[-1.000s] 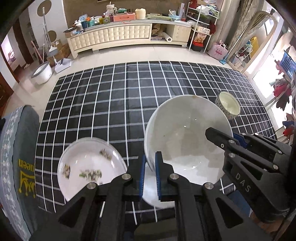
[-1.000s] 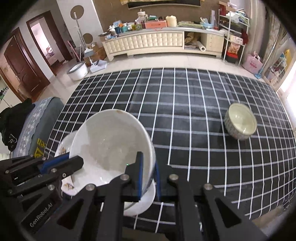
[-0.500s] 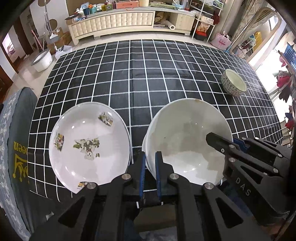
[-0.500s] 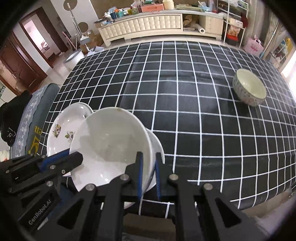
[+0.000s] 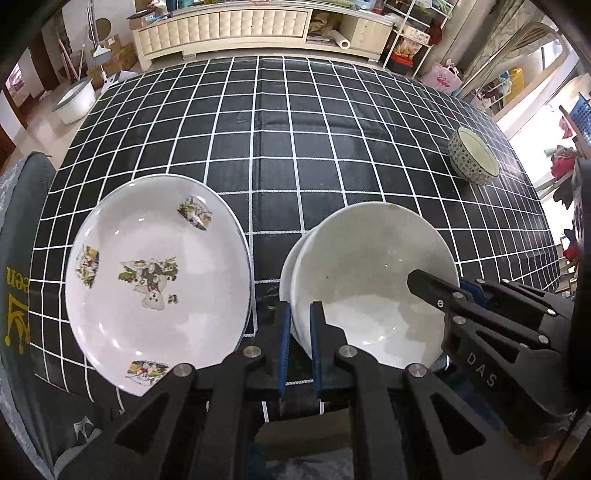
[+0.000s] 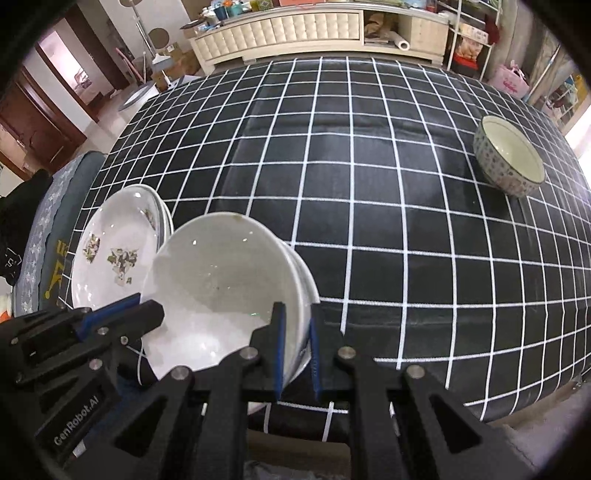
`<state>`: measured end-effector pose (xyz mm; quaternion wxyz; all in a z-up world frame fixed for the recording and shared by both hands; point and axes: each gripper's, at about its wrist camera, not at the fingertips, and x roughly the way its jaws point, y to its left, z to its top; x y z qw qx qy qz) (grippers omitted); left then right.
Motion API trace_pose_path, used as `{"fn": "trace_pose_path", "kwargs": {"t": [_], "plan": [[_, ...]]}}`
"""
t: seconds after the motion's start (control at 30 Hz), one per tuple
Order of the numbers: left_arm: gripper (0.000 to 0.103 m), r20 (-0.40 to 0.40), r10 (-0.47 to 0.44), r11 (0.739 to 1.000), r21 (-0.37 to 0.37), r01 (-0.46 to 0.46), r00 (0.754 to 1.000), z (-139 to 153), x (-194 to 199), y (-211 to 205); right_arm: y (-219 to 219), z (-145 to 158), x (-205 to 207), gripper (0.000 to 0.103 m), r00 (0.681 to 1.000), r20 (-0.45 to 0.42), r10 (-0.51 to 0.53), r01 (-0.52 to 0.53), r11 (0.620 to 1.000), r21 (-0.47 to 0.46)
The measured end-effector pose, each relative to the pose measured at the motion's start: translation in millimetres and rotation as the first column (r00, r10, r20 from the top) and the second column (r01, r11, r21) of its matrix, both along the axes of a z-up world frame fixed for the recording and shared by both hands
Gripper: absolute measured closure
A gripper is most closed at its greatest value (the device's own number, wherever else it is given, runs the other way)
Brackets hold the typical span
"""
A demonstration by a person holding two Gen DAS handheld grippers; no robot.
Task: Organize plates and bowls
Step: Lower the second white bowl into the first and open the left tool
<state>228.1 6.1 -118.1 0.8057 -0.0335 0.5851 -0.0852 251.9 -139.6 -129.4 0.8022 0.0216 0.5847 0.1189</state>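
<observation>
A large white bowl point(image 5: 369, 280) point(image 6: 221, 284) is held by its rim from both sides, low over the near edge of the table. My left gripper point(image 5: 297, 321) is shut on its left rim, and my right gripper point(image 6: 295, 328) is shut on its right rim. Under it, a second white bowl point(image 5: 286, 266) point(image 6: 308, 280) shows only as a rim; whether the two touch I cannot tell. Left of them lies a flowered white plate point(image 5: 159, 273) point(image 6: 114, 251). A small patterned bowl point(image 5: 474, 157) point(image 6: 509, 162) stands far right.
A black tablecloth with a white grid point(image 5: 280, 147) covers the table, and its near edge runs just under the grippers. A grey cushioned chair point(image 5: 14, 258) stands at the left side. A cream sideboard point(image 5: 236, 26) and cluttered shelves stand beyond the table.
Both grippers have come down with the white bowl, closer to the table and the bowl under it. The flowered plate and the tablecloth now look nearer. The grips have not changed.
</observation>
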Motion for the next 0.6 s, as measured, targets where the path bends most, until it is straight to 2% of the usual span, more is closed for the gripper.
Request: {"fn": "trace_pose_path", "kwargs": {"t": [0.17, 0.3, 0.4, 0.43, 0.47, 0.53, 0.6], "plan": [[0.094, -0.01, 0.003, 1.0, 0.011, -0.002, 1.0, -4.9, 2.0, 0.5, 7.4, 0.2, 0.7, 0.087, 0.999, -0.001, 0.036, -0.036, 0.999, -0.031], [0.094, -0.009, 0.007, 1.0, -0.004, -0.007, 1.0, -3.7, 0.8, 3.6, 3.0, -1.2, 3.9, 0.081, 0.999, -0.029, 0.036, -0.036, 0.999, 0.015], [0.094, 0.001, 0.012, 1.0, 0.003, -0.012, 1.0, 0.0, -0.5, 3.8, 1.0, 0.4, 3.7, 0.074, 0.998, -0.049, 0.036, -0.034, 0.998, 0.044], [0.094, 0.003, 0.015, 1.0, 0.008, -0.015, 1.0, 1.4, -0.7, 3.5, 0.7, 1.8, 3.0, 0.063, 0.998, -0.047, 0.036, -0.034, 0.999, 0.042], [0.094, 0.006, 0.018, 1.0, 0.012, -0.019, 1.0, 2.7, -1.2, 3.6, -0.3, 4.7, 1.2, 0.048, 0.999, -0.035, 0.033, -0.032, 0.999, 0.021], [0.093, 0.018, 0.022, 1.0, 0.014, -0.022, 1.0, 7.7, -3.4, 2.8, -4.3, 10.8, -0.9, 0.04, 1.0, -0.005, 0.024, -0.024, 1.0, 0.018], [0.09, 0.036, 0.016, 1.0, 0.023, -0.017, 0.999, 13.6, -7.4, 0.5, -9.5, 15.6, -1.4, 0.04, 1.0, 0.0, 0.017, -0.017, 0.999, 0.027]]}}
